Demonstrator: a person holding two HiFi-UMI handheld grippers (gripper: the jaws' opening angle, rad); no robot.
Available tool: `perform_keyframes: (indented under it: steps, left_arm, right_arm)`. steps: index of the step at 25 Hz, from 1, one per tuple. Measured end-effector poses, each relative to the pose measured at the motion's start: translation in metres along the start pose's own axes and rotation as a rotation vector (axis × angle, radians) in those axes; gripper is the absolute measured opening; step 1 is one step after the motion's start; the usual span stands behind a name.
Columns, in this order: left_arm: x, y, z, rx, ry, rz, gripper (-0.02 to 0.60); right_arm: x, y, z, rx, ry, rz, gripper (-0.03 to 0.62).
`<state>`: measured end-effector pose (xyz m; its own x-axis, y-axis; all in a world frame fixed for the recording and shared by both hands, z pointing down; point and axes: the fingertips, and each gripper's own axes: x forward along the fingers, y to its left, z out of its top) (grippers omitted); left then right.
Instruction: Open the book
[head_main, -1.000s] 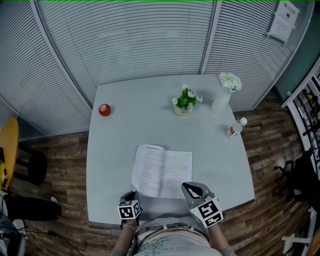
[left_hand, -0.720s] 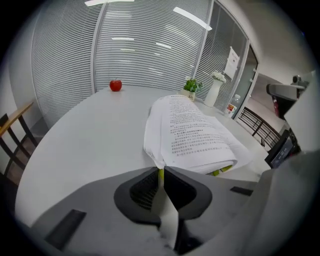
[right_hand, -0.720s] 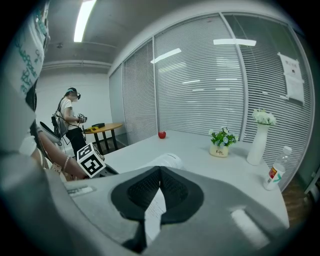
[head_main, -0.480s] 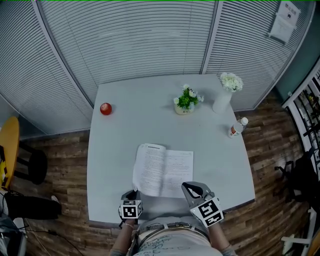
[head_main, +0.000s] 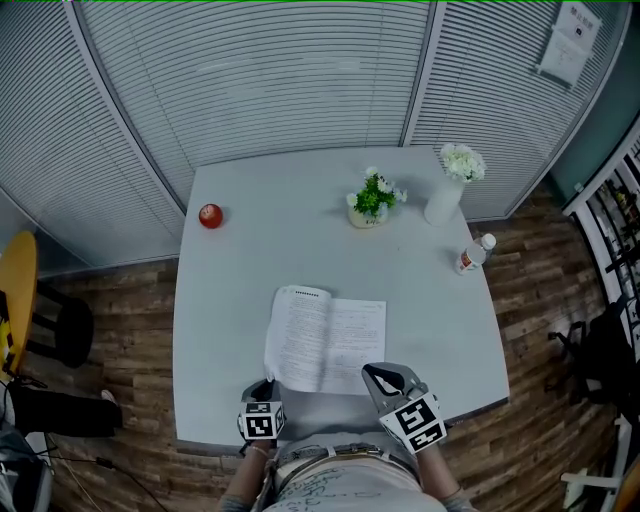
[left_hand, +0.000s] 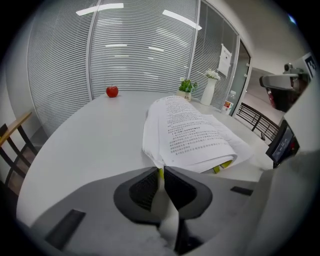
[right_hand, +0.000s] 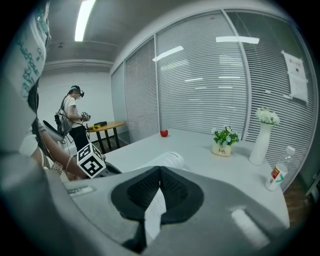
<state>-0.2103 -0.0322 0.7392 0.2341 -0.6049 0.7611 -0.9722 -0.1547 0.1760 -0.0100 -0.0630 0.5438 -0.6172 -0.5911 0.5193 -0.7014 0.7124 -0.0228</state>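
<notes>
The book (head_main: 325, 340) lies open on the grey table (head_main: 230, 300), its pages printed with text, and the left leaf bulges upward (left_hand: 192, 132). My left gripper (head_main: 262, 388) sits at the book's near left corner. In the left gripper view its jaws (left_hand: 161, 172) stand almost together, with the yellow-green cover edge (left_hand: 160, 174) pinched at the tips. My right gripper (head_main: 375, 375) is at the book's near right corner. A printed page (right_hand: 154, 210) runs between its closed jaws (right_hand: 160, 170).
At the table's far left lies a red apple (head_main: 210, 215). A small potted plant (head_main: 372, 200), a white vase of flowers (head_main: 445, 200) and a bottle (head_main: 473, 255) stand at the far right. A yellow chair (head_main: 15, 300) is off to the left, and a person (right_hand: 75, 120) stands by another table.
The left gripper has rolled slightly about its own axis; its marker cube shows a different face angle. The book and the right gripper have stayed put.
</notes>
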Motion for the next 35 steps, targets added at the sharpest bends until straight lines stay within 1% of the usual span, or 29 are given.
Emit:
perform_keyframes:
  steps: [4, 6, 9, 12, 13, 16, 18, 22, 25, 28, 33, 35]
  left_arm:
    - [0.000, 0.001, 0.001, -0.051, 0.018, -0.055, 0.041]
    - [-0.002, 0.003, 0.002, -0.054, 0.012, -0.039, 0.040]
    - [-0.005, 0.010, 0.004, -0.061, -0.017, 0.025, 0.050]
    - [-0.006, 0.012, 0.003, -0.057, -0.029, 0.024, 0.061]
    - [-0.007, 0.012, 0.003, -0.054, -0.028, 0.021, 0.072]
    - [-0.008, 0.016, 0.002, -0.049, -0.018, 0.036, 0.129]
    - [-0.010, 0.019, 0.005, -0.049, -0.023, 0.043, 0.135]
    - [-0.020, 0.015, 0.018, -0.036, -0.053, 0.046, 0.135]
    - [-0.028, 0.016, 0.026, -0.050, -0.075, 0.070, 0.135]
    - [-0.035, 0.019, 0.032, -0.064, -0.090, 0.101, 0.149]
    - [-0.043, 0.004, 0.049, -0.043, -0.150, 0.077, 0.149]
    - [-0.043, -0.009, 0.059, -0.049, -0.177, 0.051, 0.149]
  right_arm:
    - [0.000, -0.003, 0.000, 0.011, -0.005, -0.008, 0.003]
    - [0.000, -0.004, 0.002, 0.014, -0.007, -0.005, 0.003]
    - [-0.001, -0.006, 0.004, 0.017, -0.012, -0.004, 0.003]
    - [-0.003, -0.007, 0.004, 0.032, -0.007, 0.001, 0.003]
    - [-0.004, -0.007, 0.005, 0.036, -0.005, 0.006, 0.003]
    - [-0.004, -0.010, 0.007, 0.036, -0.013, 0.009, 0.003]
    - [-0.003, -0.013, 0.006, 0.035, -0.026, 0.006, 0.003]
    - [-0.004, -0.014, 0.005, 0.026, -0.013, 0.008, 0.003]
    - [-0.005, -0.016, 0.005, 0.020, -0.023, 0.009, 0.003]
    - [-0.005, -0.018, 0.006, 0.015, -0.040, 0.007, 0.003]
    - [-0.008, -0.018, 0.006, 0.009, -0.032, 0.010, 0.003]
    - [-0.007, -0.020, 0.004, 0.003, -0.041, 0.006, 0.003]
